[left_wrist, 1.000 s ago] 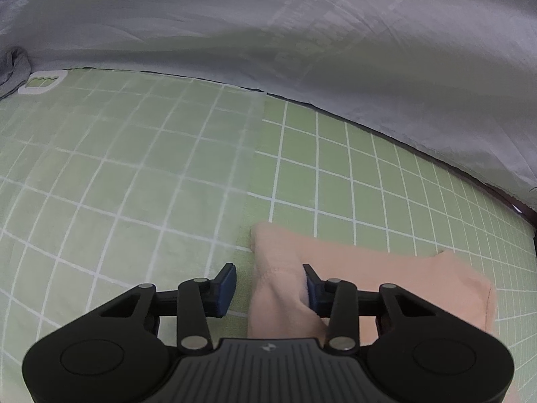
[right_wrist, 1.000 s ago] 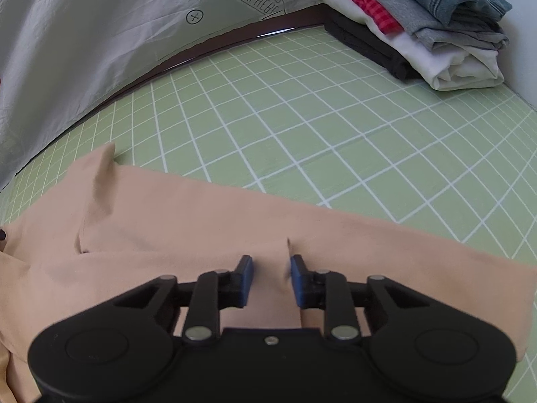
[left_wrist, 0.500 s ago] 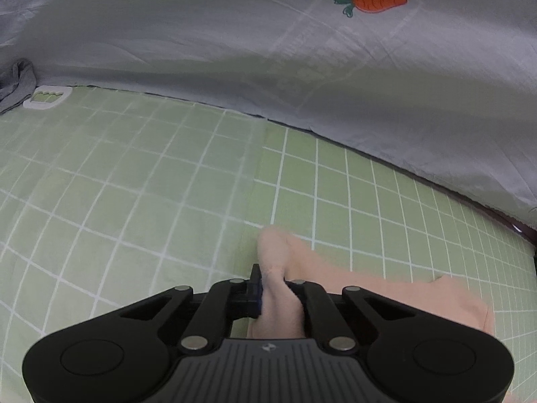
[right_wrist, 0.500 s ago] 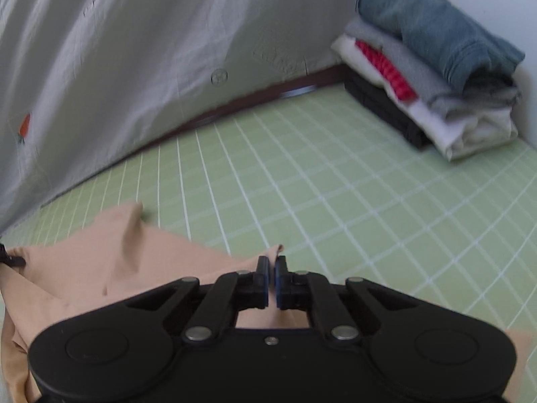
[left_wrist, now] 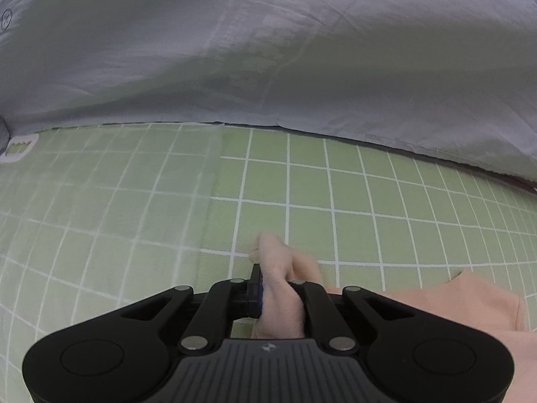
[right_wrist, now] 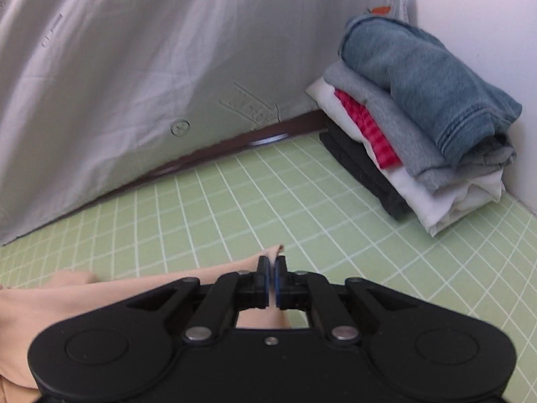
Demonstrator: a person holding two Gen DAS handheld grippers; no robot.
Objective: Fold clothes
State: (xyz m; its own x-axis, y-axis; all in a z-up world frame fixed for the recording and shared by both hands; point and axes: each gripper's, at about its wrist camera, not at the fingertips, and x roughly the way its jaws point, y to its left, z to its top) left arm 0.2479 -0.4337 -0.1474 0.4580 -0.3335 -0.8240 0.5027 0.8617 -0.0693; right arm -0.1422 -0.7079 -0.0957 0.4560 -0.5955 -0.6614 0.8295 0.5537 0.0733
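Both jaws closed since a second ago. Left hand-held gripper point(left_wrist: 268, 288) clenched on bunched peach cotton garment point(left_wrist: 470, 305); right hand-held gripper point(right_wrist: 271, 280) pinching its edge, lifted off green grid mat point(right_wrist: 235, 208), left of folded clothes stack point(right_wrist: 419, 127). Fold likely starting.

L gripper point(left_wrist: 268, 288): jaws clamped tight on a bunched fold of the peach garment point(left_wrist: 453, 305), cloth bulging out past the fingertips; it tilts steeply down twd the garment. R gripper point(right_wrist: 272, 280): jaws pinched together on a thin edge of the same garment, a small corner poking up just beyond the tips; angled down too, less steeply.
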